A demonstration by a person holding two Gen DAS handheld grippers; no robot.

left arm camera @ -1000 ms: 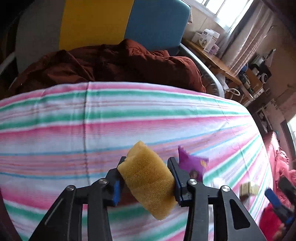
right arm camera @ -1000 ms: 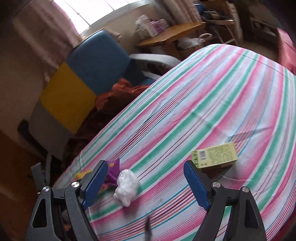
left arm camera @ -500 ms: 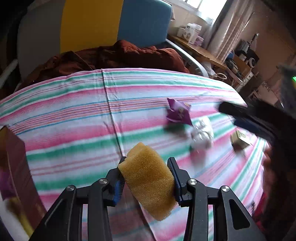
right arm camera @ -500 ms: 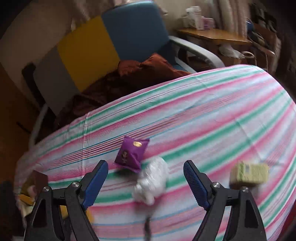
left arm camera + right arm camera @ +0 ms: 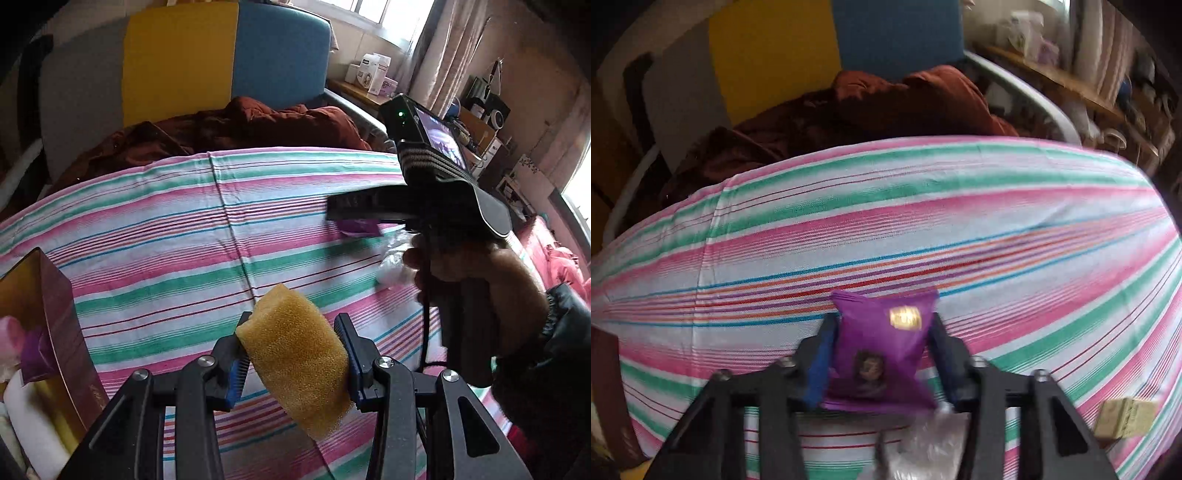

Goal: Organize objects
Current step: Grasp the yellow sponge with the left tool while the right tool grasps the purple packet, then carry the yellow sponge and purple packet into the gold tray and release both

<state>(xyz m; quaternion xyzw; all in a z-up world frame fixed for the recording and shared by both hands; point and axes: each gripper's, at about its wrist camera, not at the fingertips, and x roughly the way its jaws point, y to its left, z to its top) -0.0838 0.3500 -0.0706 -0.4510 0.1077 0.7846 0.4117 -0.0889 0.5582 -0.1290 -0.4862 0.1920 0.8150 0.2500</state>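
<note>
Left gripper (image 5: 293, 356) clamps the yellow sponge (image 5: 295, 354) beside the brown box (image 5: 70, 332); right gripper (image 5: 882, 354) grasps the purple packet (image 5: 882, 350).

Your left gripper (image 5: 293, 354) grips the sponge (image 5: 295, 354) above the tablecloth (image 5: 184, 240); the box (image 5: 55, 332) sits left. Your right gripper (image 5: 882, 354) pinches the packet (image 5: 882, 347), the crumpled bag (image 5: 931, 446) beneath, the carton (image 5: 1126, 417) right.

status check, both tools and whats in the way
Left tool shut on yellow sponge. Right tool closed around purple snack packet. Box at left edge. White plastic wad and green carton remain on striped cloth.
</note>
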